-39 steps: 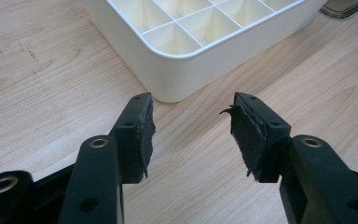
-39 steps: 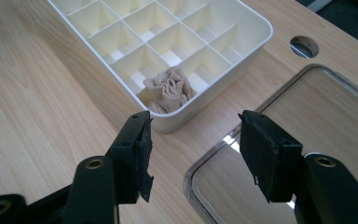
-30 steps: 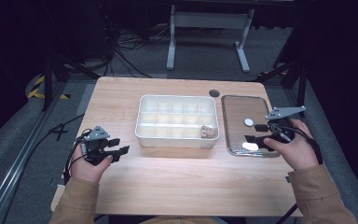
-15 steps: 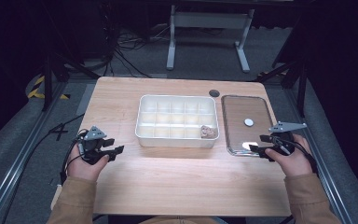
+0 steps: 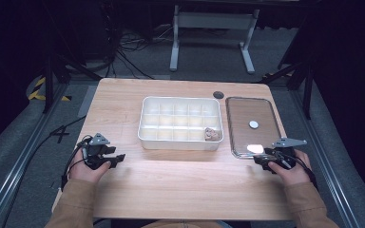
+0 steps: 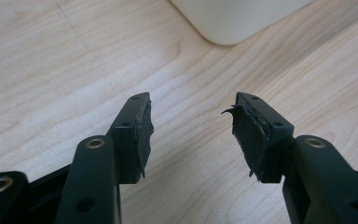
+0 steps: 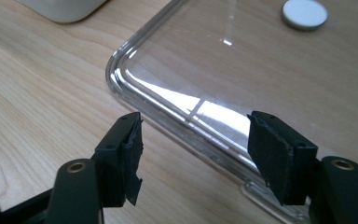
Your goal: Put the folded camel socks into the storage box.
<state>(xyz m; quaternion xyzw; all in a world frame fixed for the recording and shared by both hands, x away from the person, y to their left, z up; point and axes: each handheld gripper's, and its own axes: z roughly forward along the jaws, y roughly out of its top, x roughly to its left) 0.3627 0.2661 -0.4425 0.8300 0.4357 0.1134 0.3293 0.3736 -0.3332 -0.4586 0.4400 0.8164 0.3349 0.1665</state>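
Since the earlier frames, the right gripper (image 5: 265, 160) has been drawn back from over the clear tray (image 5: 235, 142) to the tray's near right corner, and the white disc that lay at the tray's near end is no longer seen there. Little change is seen at the left gripper (image 5: 116, 158), which is held over bare wood near the table's (image 5: 180, 190) left front, well apart from the white compartment box (image 5: 145, 137).

From the right gripper view, the right gripper (image 7: 196, 154) is seen with its jaws spread wide and nothing between them, just above the tray's (image 7: 135, 88) rounded corner. One white disc (image 7: 305, 14) is left lying on the tray, well away from the jaws. From the left gripper view, the left gripper (image 6: 191, 130) is likewise held wide and empty. A small brownish object (image 5: 212, 134) is seen in the box's near right compartment.
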